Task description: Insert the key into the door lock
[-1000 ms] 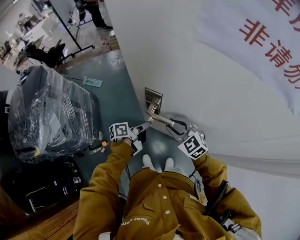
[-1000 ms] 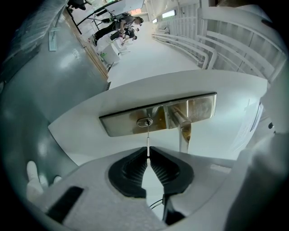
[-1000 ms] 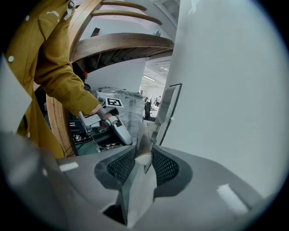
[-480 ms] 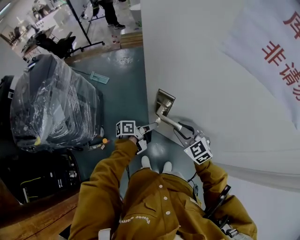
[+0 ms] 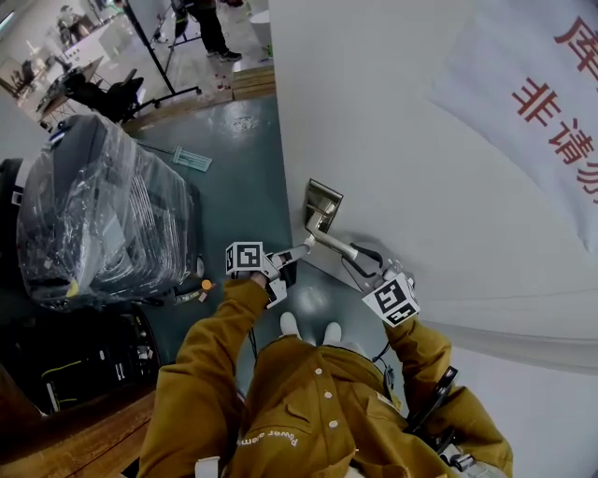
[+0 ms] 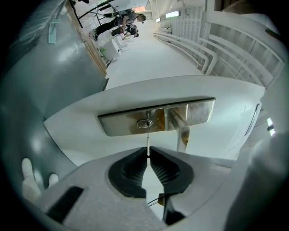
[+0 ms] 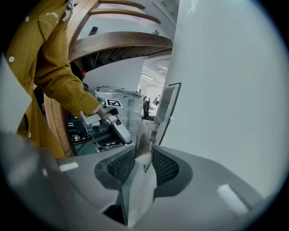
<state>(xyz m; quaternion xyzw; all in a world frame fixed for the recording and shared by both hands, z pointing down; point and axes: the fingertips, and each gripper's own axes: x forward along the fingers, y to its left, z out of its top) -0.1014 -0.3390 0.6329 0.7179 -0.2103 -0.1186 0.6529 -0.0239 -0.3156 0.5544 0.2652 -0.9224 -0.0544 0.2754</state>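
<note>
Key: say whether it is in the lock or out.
Out: the left gripper holds the key, its tip just short of the keyhole.

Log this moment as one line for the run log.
left gripper: jaws shut on key | key tip: at keyhole, entry unclear | right gripper: jaws shut on door handle

Glossy teal floor [image 5: 234, 177], plastic-wrapped bundle [image 5: 103, 215], wooden ledge [image 5: 65, 439]

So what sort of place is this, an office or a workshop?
Probably an indoor lab or office workspace. There is a white door with a metal lock plate, a teal floor holding a bulky plastic-wrapped item, and desks with a person standing in the open area beyond.
</note>
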